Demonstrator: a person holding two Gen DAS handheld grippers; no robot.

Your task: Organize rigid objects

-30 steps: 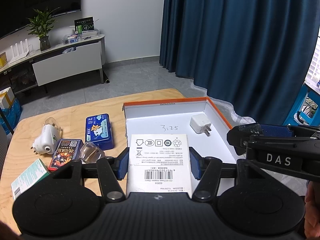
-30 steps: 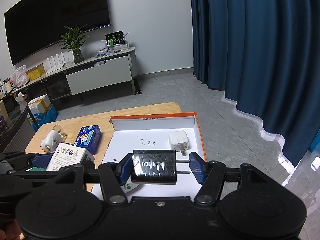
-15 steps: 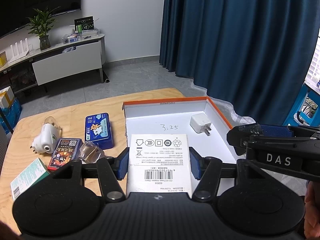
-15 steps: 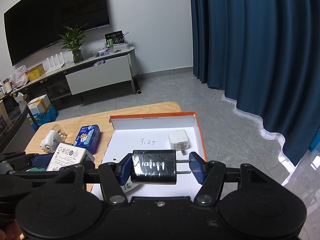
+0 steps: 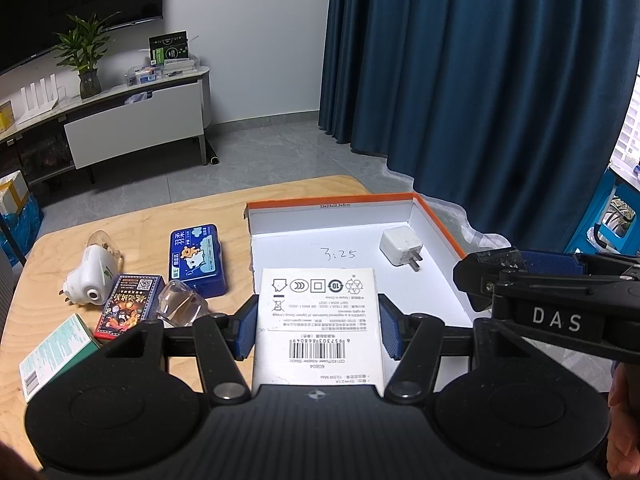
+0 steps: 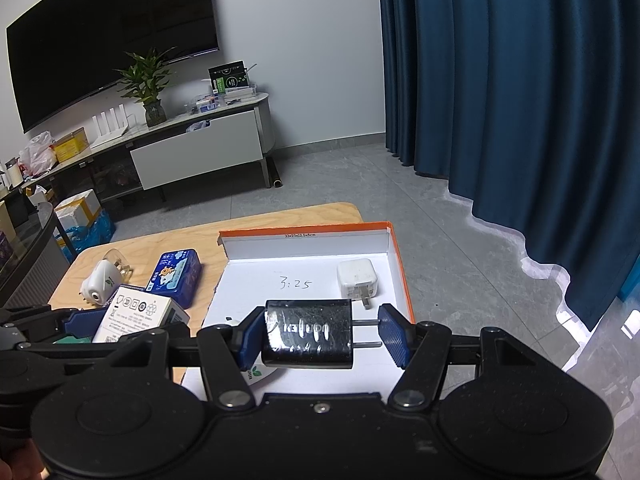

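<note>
Nothing has shifted over the last second: the left tool stays clamped on a white carton, the right tool on a black charger, both poised above the orange-rimmed tray, release pending.

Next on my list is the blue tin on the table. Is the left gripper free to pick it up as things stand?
Probably not yet. The left gripper is shut on the white carton, so its jaws are full. The blue tin itself lies uncovered on the table, left of the orange-rimmed box; once the carton is released, the way looks clear.
</note>
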